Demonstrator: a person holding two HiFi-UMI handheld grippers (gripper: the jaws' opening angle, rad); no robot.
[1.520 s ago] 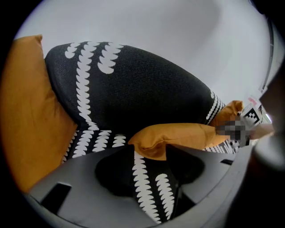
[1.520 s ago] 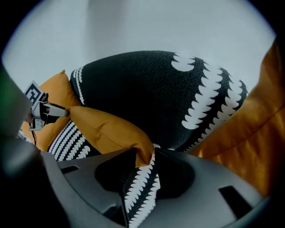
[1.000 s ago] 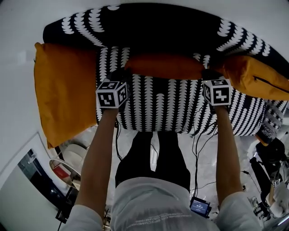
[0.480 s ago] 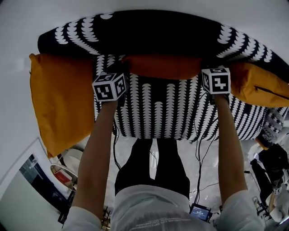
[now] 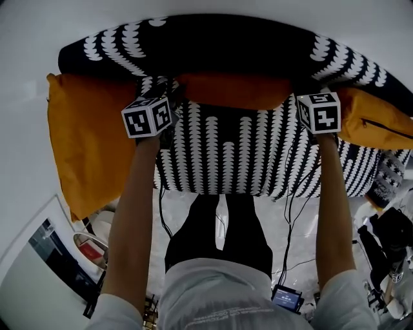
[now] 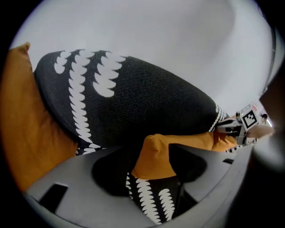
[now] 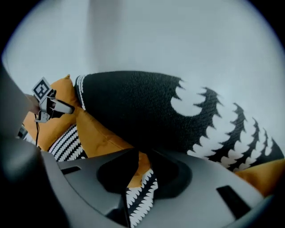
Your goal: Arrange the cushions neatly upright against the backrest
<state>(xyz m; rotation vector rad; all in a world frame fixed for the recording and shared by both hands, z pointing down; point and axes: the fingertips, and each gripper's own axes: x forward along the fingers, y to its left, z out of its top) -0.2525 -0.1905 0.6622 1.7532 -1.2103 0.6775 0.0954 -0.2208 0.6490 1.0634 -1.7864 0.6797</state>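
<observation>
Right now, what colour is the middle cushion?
The middle cushion is plain orange; the head view shows it best.

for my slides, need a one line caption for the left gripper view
Left gripper, jaws opening around a corner of the orange cushion set against the black patterned backrest

Pale floor [image 5: 268, 225] crossed by trailing black cables [image 5: 288, 222]; a small device with a lit screen [image 5: 286, 298] low down; plain white wall [image 5: 206, 8] above.
</observation>
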